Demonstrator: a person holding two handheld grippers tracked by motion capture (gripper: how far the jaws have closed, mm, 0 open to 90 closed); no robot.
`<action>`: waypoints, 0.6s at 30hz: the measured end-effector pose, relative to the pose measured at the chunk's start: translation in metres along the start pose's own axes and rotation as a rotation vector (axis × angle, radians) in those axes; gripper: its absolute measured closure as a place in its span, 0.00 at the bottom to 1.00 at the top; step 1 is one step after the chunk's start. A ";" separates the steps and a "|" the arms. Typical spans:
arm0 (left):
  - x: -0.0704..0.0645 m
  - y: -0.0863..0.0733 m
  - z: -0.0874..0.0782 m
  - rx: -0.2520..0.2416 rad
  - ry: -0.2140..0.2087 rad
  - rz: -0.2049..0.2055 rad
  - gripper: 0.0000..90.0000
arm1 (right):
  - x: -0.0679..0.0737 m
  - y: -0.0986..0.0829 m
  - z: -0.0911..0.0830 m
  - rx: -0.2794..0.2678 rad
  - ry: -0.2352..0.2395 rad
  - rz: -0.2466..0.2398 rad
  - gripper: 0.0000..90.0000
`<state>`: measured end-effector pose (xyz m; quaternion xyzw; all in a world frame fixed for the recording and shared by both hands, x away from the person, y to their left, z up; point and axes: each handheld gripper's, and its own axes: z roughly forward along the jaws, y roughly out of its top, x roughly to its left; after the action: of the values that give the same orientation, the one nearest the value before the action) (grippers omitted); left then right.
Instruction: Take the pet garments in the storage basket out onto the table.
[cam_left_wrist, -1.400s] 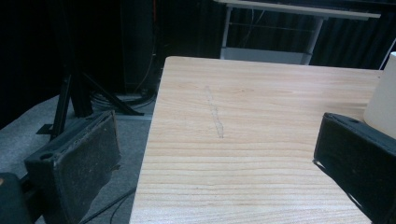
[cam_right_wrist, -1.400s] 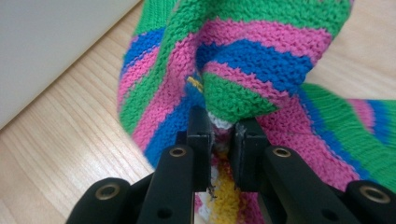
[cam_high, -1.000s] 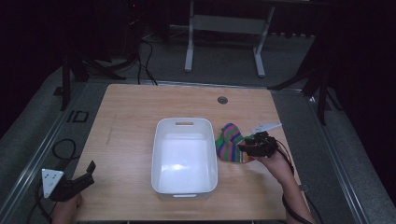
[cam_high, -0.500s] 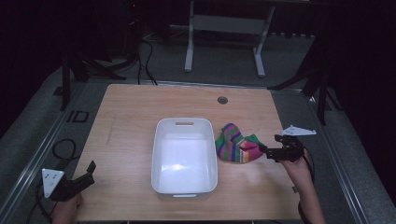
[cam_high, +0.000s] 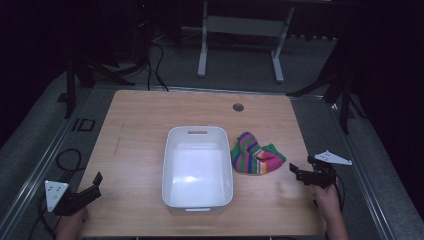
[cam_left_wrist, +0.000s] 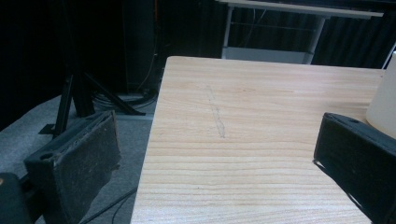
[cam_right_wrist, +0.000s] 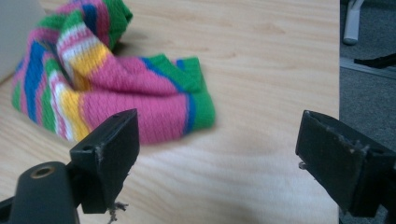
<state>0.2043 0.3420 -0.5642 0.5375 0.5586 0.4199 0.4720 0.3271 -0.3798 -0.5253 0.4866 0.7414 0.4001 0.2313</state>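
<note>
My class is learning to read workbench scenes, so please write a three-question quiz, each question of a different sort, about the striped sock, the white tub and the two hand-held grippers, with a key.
1. True or false: the striped sock lies inside the white tub.
2. Multiple choice: how do the jaws of the right hand-held gripper stand? A) shut on the sock B) open and holding nothing C) shut on nothing
3. Short answer: near which corner of the table is the left hand-held gripper?

Key
1. False: it lies on the table, beside the tub's right wall.
2. B
3. The near left corner, with open jaws.
</note>
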 end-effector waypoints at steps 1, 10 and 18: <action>0.000 0.000 0.000 0.000 0.000 0.000 0.01 | 0.000 -0.004 -0.001 -0.009 -0.008 -0.001 0.15; 0.000 0.000 0.000 -0.001 0.000 0.000 0.01 | 0.001 -0.037 -0.008 -0.063 -0.115 0.035 0.15; 0.000 0.000 0.000 -0.001 0.000 -0.001 0.01 | 0.001 -0.048 -0.023 -0.144 -0.173 0.069 0.15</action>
<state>0.2042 0.3421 -0.5643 0.5369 0.5585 0.4199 0.4727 0.2846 -0.3968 -0.5512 0.5267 0.6707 0.4166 0.3149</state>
